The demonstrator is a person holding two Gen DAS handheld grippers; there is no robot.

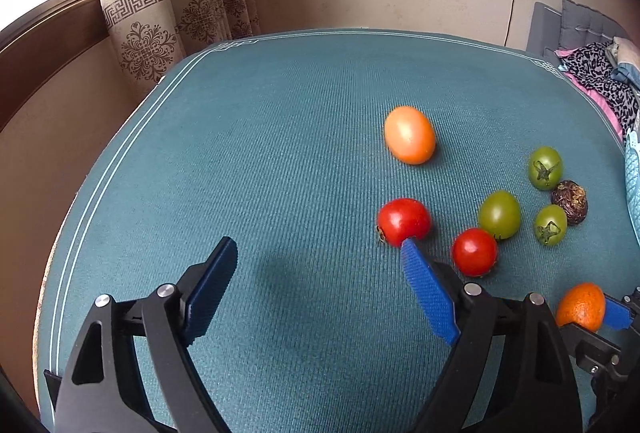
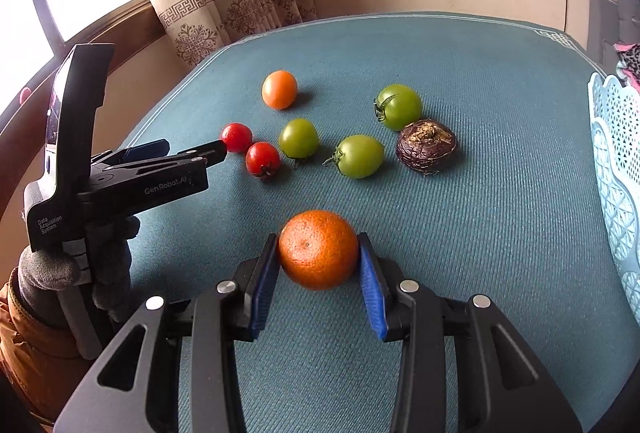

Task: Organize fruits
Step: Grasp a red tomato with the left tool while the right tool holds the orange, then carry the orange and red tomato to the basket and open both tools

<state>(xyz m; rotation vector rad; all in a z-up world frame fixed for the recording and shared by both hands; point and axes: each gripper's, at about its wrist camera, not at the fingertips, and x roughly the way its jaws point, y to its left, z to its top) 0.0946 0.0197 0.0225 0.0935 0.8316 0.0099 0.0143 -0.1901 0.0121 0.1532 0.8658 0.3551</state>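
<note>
My right gripper (image 2: pixel 318 253) is shut on an orange mandarin (image 2: pixel 318 249) just above the teal tablecloth; in the left wrist view the mandarin (image 1: pixel 582 307) shows at the lower right. My left gripper (image 1: pixel 318 242) stands open with nothing between its pads. Its right fingertip (image 1: pixel 408 245) sits just in front of a red tomato (image 1: pixel 404 221), touching or nearly so. A second red tomato (image 1: pixel 475 252) lies to the right. Three green tomatoes (image 2: pixel 299 138) (image 2: pixel 359 156) (image 2: pixel 399 106), an orange tomato (image 2: pixel 279 89) and a dark brown bulb (image 2: pixel 426 146) lie further back.
A pale blue lattice basket (image 2: pixel 616 193) stands at the table's right edge. The teal tablecloth (image 1: pixel 240 153) ends at the left near a patterned curtain (image 1: pixel 160 21) and a window. A gloved hand (image 2: pixel 112 253) holds the left gripper. Clothes lie on a seat at the far right.
</note>
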